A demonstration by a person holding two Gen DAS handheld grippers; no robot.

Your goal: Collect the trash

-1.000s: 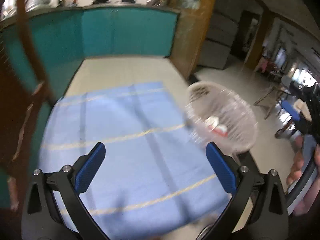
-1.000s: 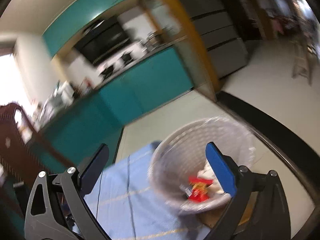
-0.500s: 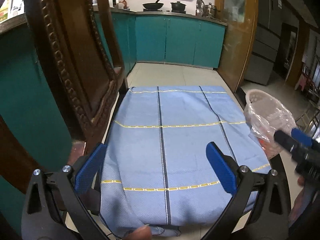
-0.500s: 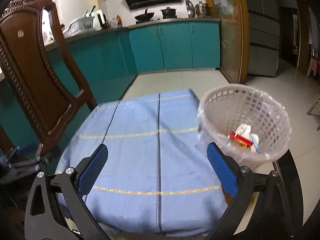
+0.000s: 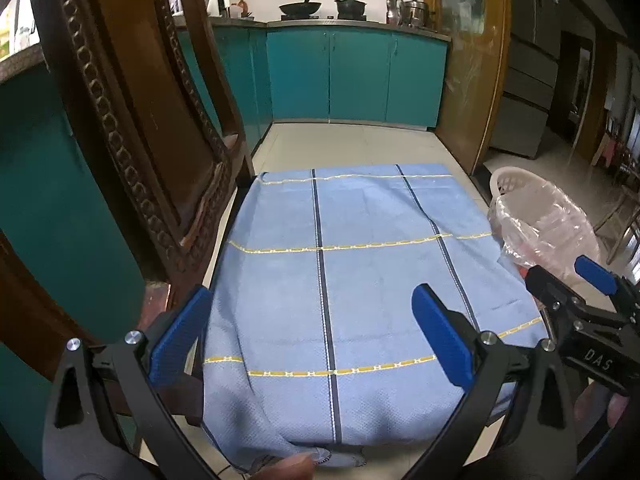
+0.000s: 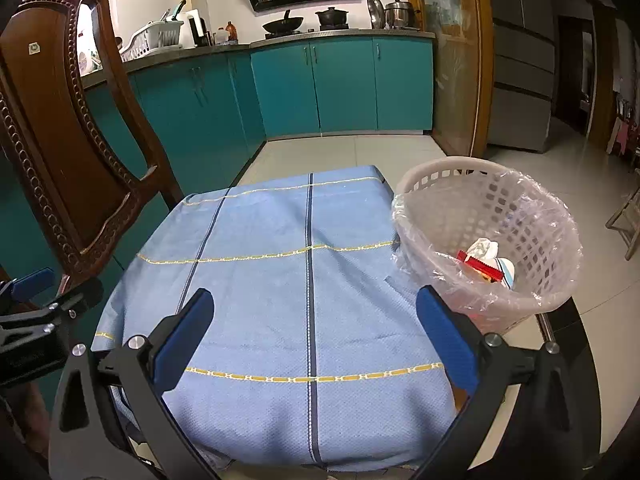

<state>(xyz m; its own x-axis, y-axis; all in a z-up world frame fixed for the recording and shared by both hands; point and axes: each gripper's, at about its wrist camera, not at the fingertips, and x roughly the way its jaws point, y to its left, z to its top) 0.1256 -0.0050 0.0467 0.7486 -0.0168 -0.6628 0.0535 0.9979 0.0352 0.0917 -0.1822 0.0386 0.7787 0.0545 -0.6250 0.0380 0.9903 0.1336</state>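
Observation:
A white plastic basket (image 6: 486, 240) lined with a clear bag stands at the table's right edge; it also shows in the left wrist view (image 5: 540, 224). Inside lie a red wrapper (image 6: 480, 266) and crumpled white paper (image 6: 486, 248). The table is covered by a blue cloth (image 6: 304, 300) with dark and yellow stripes, bare of loose items. My left gripper (image 5: 316, 340) is open and empty above the cloth's near edge. My right gripper (image 6: 316, 336) is open and empty, just left of the basket. Each gripper shows at the edge of the other's view.
A carved brown wooden chair (image 6: 68, 152) stands against the table's left side, also in the left wrist view (image 5: 152, 140). Teal kitchen cabinets (image 6: 320, 88) line the back wall. Tiled floor (image 6: 352, 152) lies beyond the table. A fridge (image 6: 520, 60) stands at the right.
Both grippers pulled back from the basket to the table's near edge and now face straight across the cloth. Both stayed open and empty.

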